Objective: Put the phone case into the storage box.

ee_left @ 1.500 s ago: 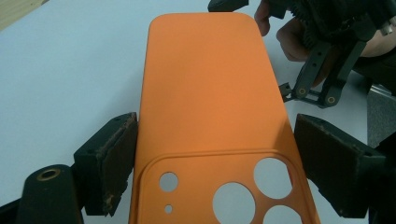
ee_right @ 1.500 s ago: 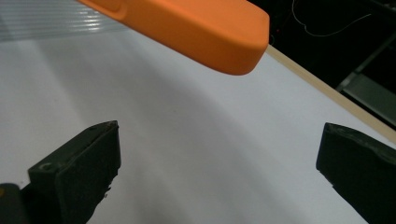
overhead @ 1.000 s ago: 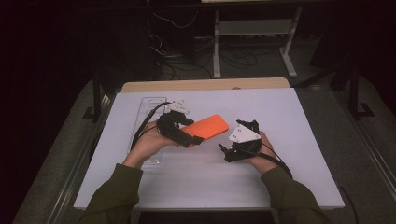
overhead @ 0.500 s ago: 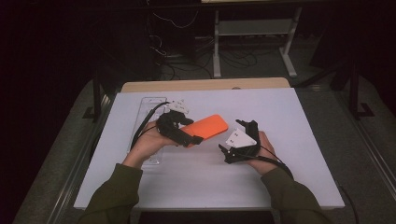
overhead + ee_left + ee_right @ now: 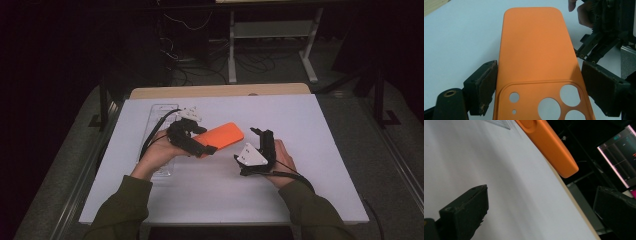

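Note:
An orange phone case hangs tilted just above the white table, its camera cut-outs toward my left gripper. That gripper is shut on the case, with one pad on each long edge. The left gripper's pads sit beside the cut-out end. My right gripper is a short way right of the case, held in the hand, jaws standing apart with nothing between them. In the right gripper view the case's far end sits up and ahead of the right gripper.
A clear plastic tray lies on the white table at the left, behind my left hand. A wooden strip borders the far edge. Beyond it are a metal stand and cables. A lit screen shows off the table.
The right gripper has edged slightly left toward the case. The left gripper and the case have stayed in place.

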A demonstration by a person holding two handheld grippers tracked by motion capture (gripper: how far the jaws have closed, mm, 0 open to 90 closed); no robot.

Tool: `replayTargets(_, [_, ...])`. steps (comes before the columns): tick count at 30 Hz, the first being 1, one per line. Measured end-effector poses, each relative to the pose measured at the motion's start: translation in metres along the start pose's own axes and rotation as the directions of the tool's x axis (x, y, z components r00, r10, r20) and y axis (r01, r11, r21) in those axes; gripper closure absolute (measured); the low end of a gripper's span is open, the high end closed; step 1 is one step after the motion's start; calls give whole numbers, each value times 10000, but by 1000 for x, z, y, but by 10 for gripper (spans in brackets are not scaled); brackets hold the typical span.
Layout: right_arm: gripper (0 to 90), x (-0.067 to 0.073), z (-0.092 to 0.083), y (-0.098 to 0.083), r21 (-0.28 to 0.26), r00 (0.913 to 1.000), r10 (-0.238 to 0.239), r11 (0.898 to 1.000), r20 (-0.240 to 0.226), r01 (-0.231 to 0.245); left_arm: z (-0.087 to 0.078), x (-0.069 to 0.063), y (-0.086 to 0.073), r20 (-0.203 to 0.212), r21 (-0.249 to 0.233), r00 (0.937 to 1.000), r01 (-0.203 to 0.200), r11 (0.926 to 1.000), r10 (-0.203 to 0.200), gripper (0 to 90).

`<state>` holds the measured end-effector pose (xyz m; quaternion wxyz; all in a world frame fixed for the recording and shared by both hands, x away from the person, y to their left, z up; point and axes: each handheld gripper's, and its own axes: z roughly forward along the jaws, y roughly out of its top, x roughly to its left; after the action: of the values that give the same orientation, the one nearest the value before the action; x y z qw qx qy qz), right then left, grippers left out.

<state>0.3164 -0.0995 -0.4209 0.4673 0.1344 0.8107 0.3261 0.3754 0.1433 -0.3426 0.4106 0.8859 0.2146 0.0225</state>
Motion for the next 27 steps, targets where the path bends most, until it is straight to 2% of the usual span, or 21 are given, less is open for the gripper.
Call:
replayTargets(6, [0,5,-1,1,-60,9981,-538,9985,305,540,1,0,0,30,43,10000,-16,10000,16,157])
replayTargets(7, [0,5,-1,1,-7,9959,-825,9966,375,826,1,-1,0,36,31,10000,-9,10000,9,157])
replayTargets(10, [0,7,-1,1,25,9911,-1221,9925,540,1221,2,-1,0,54,4,10000,36,10000,-36,157])
replayTargets(15, [0,9,-1,1,21,9862,-1497,9887,702,1499,2,-1,0,71,-7,10000,43,10000,-43,157])
replayTargets(18, [0,8,-1,0,22,9768,-1976,9802,821,1981,2,0,0,57,78,10000,-82,9999,82,157])
replayTargets(21, [0,10,-1,0,41,9711,-2215,9750,895,2220,2,-1,0,55,98,10000,-39,9999,39,157])
replayTargets(24, [0,11,-2,1,18,9585,-2616,9648,1131,2631,3,-2,0,70,136,10000,-3,9999,2,157])
replayTargets(25, [0,12,-2,2,27,9575,-2632,9643,1183,2647,3,-2,0,76,143,10000,-21,9999,20,157])
replayTargets(27, [0,13,-3,2,3,9477,-2907,9560,1320,2932,3,-1,0,75,146,10000,-18,9999,17,157])
